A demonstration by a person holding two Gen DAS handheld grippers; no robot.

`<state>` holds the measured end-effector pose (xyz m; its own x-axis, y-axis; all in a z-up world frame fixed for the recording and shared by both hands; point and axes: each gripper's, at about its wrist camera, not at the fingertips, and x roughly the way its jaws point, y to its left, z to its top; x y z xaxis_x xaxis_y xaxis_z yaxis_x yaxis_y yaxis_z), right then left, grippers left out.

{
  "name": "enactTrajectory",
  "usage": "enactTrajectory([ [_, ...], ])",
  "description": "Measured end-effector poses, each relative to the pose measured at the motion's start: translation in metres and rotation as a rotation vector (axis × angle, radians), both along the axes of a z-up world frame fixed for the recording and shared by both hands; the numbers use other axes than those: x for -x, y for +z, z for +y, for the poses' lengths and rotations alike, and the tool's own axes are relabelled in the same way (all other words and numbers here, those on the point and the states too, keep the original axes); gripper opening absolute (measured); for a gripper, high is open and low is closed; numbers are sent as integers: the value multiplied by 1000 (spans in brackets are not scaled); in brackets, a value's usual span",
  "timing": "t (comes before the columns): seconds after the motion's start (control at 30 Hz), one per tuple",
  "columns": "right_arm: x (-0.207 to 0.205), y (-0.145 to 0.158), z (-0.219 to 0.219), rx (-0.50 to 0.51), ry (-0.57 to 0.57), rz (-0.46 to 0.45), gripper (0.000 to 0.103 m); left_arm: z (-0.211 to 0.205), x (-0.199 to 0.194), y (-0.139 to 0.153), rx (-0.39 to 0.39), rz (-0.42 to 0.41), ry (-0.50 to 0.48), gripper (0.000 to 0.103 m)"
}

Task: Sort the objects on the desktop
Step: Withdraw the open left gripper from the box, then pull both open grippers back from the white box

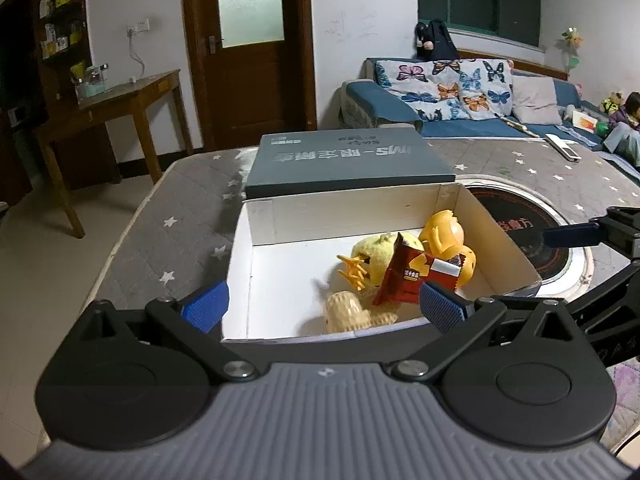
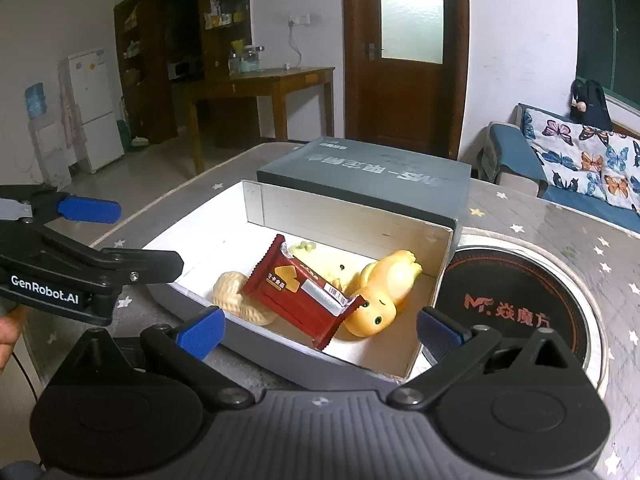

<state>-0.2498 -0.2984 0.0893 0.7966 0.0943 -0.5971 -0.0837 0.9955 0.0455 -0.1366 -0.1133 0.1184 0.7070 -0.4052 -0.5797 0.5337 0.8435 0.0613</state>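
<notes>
An open white-lined box sits on the grey starred table. Inside lie a red snack packet, a yellow duck toy, a pale yellow plush and a cream peanut-shaped toy. My left gripper is open at the box's near rim, nothing between its blue pads. My right gripper is open too, just short of the box's near wall, its pads empty. Each gripper shows at the side of the other's view.
The box's dark grey lid lies behind the box. A round black cooktop is set into the table on the right. A white remote lies far right. A sofa, a wooden desk and a door stand beyond.
</notes>
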Motion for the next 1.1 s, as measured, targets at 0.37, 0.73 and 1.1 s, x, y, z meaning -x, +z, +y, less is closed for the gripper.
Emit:
enactTrajectory([
  [0.37,14,-4,4,0,-19,-8,103,11,16,-4,-14,8,44,103],
  [0.73,32,-4,10,-33,-24,-23,103,17,30,-18,-61,41,81,103],
  [1.1,41,-14,15,-45,-21,4,103,17,36,-36,-102,90,91,103],
])
